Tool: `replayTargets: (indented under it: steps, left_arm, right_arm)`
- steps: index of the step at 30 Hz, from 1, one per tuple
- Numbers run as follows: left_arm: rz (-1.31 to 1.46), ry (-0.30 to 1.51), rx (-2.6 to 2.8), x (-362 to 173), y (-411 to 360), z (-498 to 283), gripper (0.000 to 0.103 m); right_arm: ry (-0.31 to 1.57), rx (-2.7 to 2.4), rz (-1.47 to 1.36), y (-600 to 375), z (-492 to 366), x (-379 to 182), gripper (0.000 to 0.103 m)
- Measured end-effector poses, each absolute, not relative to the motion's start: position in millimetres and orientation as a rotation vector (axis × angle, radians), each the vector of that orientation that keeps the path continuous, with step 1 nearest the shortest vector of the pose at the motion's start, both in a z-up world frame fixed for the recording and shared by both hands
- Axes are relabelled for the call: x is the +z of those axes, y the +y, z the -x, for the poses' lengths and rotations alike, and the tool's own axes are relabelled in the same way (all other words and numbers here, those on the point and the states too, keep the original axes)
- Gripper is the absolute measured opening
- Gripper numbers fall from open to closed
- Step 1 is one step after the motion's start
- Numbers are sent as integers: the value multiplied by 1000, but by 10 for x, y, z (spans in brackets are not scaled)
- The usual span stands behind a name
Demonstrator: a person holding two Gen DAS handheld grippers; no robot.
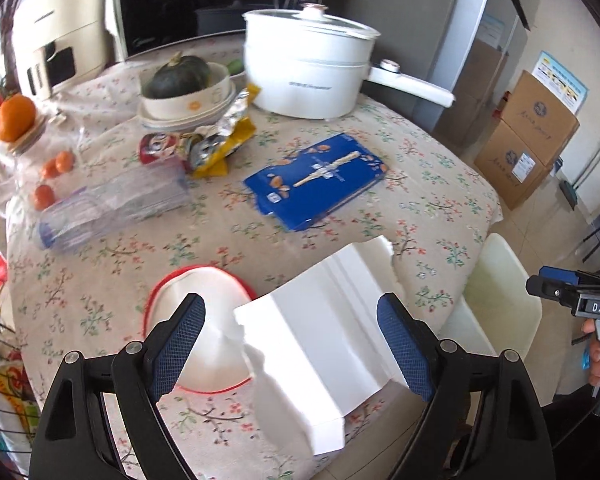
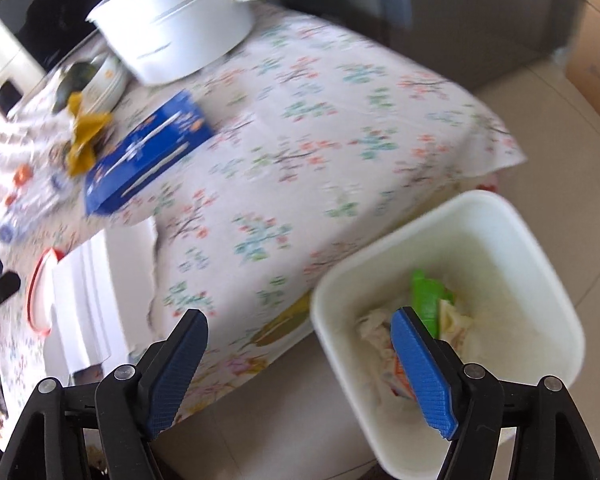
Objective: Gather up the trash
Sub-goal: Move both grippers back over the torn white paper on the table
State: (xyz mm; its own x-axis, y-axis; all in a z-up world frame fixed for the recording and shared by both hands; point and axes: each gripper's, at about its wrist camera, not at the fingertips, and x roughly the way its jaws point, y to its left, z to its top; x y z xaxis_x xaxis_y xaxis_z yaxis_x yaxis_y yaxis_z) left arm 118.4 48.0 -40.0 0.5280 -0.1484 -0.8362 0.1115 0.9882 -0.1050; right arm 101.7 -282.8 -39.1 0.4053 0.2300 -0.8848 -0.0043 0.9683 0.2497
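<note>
- While both grippers hang over the near edge of the table [image 1: 440,184], nothing sits between either pair of jaws.
- The left gripper [image 1: 292,340] is spread wide above a torn white box [image 1: 320,320], which lies at the table's near edge; its pads do not press on it.
- A red-rimmed white lid [image 1: 212,304] lies just beside the box, partly under it.
- Further in lie a blue packet [image 1: 316,180], crumpled yellow and silver wrappers [image 1: 224,140] and a clear plastic tray [image 1: 116,208].
- The right gripper [image 2: 300,364] is open and empty, over the table's edge and the white bin [image 2: 540,280] on the floor.
- Inside the bin lie a green scrap [image 2: 426,296] and crumpled wrappers [image 2: 380,344].
</note>
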Motion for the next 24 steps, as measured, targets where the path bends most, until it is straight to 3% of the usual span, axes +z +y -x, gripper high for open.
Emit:
replayTargets:
  steps: [10,13,18,21,24]
  left_arm:
    - [161,1119,-33,-802,1317,-1060,87]
    - [196,1166,-29,-950,1444,-1031,74]
    - [292,1239,-57,-1149,1566,-1023,44]
    - [331,1257,-50,-1209,1603,-1041,36]
    - [346,1264,-42,-1244,1605,-1061,31]
  right_arm:
    - [1217,304,-9,-1752,-1011,-572,81]
    - [1230,334,23,-1572,-981,-626,81]
    - [1288,385,-34,-1424,-984,-749,81]
    - [1328,399,-83,-1381,-1009,-847,80]
    - [1369,413,-150,-1362,-1031,-936,71]
